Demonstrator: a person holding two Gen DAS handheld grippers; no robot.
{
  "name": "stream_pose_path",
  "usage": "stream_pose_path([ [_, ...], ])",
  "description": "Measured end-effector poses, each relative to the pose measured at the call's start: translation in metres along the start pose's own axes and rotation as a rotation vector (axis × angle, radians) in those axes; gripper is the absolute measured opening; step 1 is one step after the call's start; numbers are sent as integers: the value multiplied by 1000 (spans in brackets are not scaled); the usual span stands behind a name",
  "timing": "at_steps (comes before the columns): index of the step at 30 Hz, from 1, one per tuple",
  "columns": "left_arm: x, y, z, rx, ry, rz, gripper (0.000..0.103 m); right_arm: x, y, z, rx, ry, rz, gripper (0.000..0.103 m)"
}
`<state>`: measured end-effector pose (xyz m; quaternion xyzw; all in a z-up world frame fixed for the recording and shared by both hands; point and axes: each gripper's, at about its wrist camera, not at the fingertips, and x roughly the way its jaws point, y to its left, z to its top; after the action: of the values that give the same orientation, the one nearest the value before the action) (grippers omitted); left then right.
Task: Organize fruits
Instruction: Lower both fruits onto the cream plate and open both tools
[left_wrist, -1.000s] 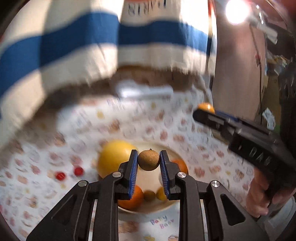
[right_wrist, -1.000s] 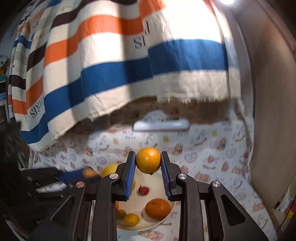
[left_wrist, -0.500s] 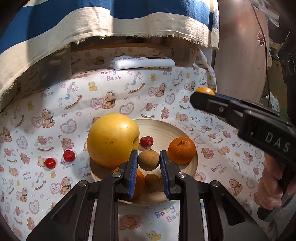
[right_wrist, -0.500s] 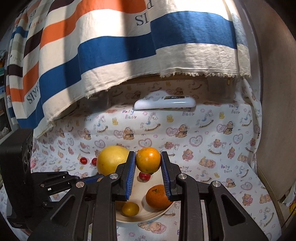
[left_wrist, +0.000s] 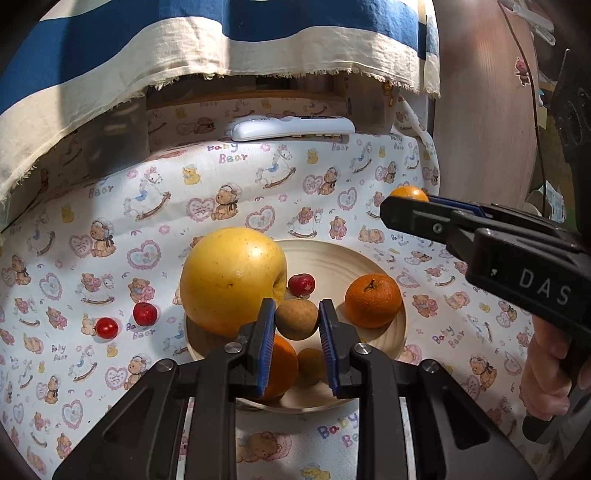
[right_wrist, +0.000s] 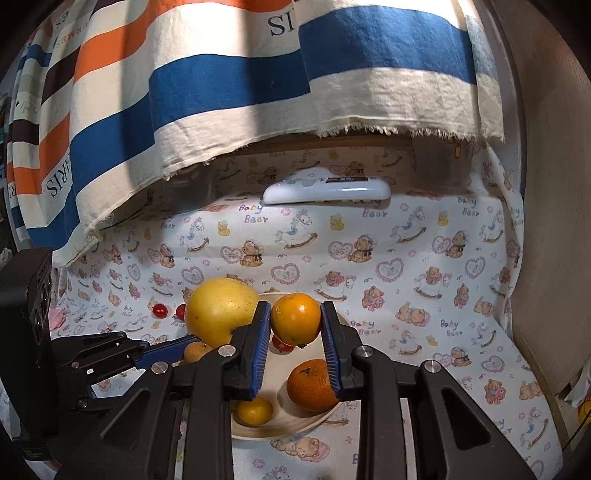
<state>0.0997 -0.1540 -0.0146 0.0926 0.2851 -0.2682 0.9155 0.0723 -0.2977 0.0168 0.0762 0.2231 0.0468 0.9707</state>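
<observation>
Black-framed, with blue ribbed pads, the left gripper (left_wrist: 297, 323) points forward and down over the plate (left_wrist: 388, 343) and is clamped on a small brown round fruit (left_wrist: 296, 319) held between its pads above the plate's near half. Directly below that fruit lie an orange (left_wrist: 284, 363) and a second small brown fruit (left_wrist: 310, 367) on the plate. The right gripper (right_wrist: 295, 325), of the same build, is clamped on an orange fruit (right_wrist: 295, 318) held above the plate's middle; in the left wrist view it enters from the right, gripped by the person's right hand (left_wrist: 546, 373), and its body carries the letters "DAS". On the plate, a large yellow fruit (left_wrist: 232, 280) occupies the left side, a small red fruit (left_wrist: 301, 284) lies just beside it, and a mandarin (left_wrist: 373, 301) sits on the right side. A small yellow fruit (right_wrist: 255, 410) lies at the near edge in the right wrist view. Two red cherry-sized fruits (left_wrist: 144, 314) (left_wrist: 106, 327) rest on the tablecloth (left_wrist: 110, 221) left of the plate, apart from it. The tablecloth is printed with "Baby Bear". Farther back lies a white remote control (left_wrist: 291, 128). Behind it hangs a striped cloth (right_wrist: 221, 92) with partial lettering "ARIS".
</observation>
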Motion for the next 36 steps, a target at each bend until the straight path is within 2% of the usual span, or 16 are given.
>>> stream_pose_path([
  [9, 2, 3, -1, -4, 7, 1, 23, 7, 1, -3, -9, 32, 4, 28],
  [15, 6, 3, -2, 18, 19, 22, 23, 25, 3, -10, -12, 137, -9, 28],
  [20, 9, 7, -3, 2, 30, 19, 23, 29, 1, -13, -4, 157, -8, 28],
  [24, 7, 10, -2, -10, 22, 23, 34, 31, -2, -13, 3, 170, -15, 28],
  [30, 3, 12, -2, -22, 8, 33, 44, 41, -5, -16, 1, 213, -40, 28],
  [36, -4, 10, -2, -6, -29, 45, 53, 46, -10, -18, 24, 236, -26, 28],
])
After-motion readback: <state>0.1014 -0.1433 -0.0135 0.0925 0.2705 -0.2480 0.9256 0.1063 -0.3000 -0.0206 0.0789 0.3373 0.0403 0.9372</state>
